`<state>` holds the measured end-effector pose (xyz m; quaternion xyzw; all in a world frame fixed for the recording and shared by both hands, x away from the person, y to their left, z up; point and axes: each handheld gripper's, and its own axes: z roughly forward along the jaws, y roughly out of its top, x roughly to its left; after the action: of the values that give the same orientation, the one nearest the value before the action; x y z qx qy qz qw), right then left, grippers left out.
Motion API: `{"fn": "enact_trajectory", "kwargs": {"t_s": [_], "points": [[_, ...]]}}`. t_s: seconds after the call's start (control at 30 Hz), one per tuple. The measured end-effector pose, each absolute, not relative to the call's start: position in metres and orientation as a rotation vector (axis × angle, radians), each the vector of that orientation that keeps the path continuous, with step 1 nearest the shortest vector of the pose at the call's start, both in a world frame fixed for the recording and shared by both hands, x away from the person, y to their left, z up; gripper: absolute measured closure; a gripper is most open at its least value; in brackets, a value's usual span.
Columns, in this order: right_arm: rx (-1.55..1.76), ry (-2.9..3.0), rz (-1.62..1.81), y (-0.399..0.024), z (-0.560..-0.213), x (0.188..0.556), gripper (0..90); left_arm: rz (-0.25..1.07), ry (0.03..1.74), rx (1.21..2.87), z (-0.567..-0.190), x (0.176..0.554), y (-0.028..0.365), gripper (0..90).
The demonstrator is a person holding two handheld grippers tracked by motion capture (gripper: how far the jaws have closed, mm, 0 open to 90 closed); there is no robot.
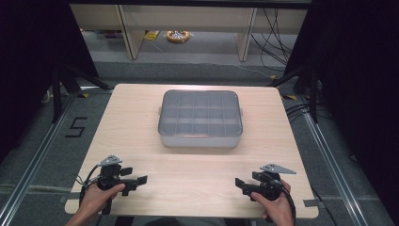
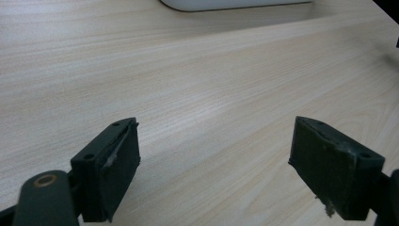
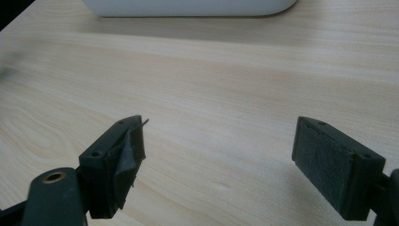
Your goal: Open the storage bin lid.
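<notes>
Pale wooden table (image 1: 141, 141) is carrying a grey, clear-lidded compartment box (image 1: 201, 118) at upper centre of the frame, well inside every edge. Bare wood is stretching below it, where left tongs (image 1: 136, 180) and right tongs (image 1: 241, 184) are resting released, lower corners.

One worktop (image 1: 141, 136) of pale wood carries one lidded grey box (image 1: 201, 119) (its translucent lid shows a grid of compartments, about fifteen, though the exact number is hard to tell). Two grippers sit at the near edge, a left gripper (image 1: 136, 180) and a right gripper (image 1: 241, 185), each with two black jaws, four in all. Two hands hold them, one apiece. On the floor beyond lies one yellow ring-shaped object (image 1: 178, 36).
</notes>
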<state>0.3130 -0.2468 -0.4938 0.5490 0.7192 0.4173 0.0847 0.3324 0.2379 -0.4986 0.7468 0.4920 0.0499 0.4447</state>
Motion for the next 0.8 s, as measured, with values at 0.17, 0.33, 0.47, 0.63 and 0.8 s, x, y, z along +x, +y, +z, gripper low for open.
{"fn": "enact_trajectory", "kwargs": {"t_s": [0.17, 0.33, 0.47, 0.63, 0.8], "points": [[1.599, 2.153, 1.234, -0.2505, -0.4948, 0.3154, 18.8, 0.129, 1.215, 1.850, -0.4983, 0.3325, 0.2388, 15.9], [1.606, 2.148, 1.267, -0.2525, -0.4939, 0.3164, 19.0, 0.132, 1.230, 1.828, -0.4985, 0.3326, 0.2385, 15.9], [1.619, 2.137, 1.269, -0.2537, -0.4941, 0.3173, 19.0, 0.131, 1.231, 1.822, -0.4987, 0.3329, 0.2386, 15.9], [1.645, 2.115, 1.277, -0.2540, -0.4934, 0.3175, 19.1, 0.122, 1.229, 1.829, -0.4980, 0.3334, 0.2400, 15.9], [1.672, 2.081, 1.313, -0.2545, -0.4936, 0.3195, 19.6, 0.120, 1.229, 1.833, -0.4984, 0.3340, 0.2398, 15.9]]}}
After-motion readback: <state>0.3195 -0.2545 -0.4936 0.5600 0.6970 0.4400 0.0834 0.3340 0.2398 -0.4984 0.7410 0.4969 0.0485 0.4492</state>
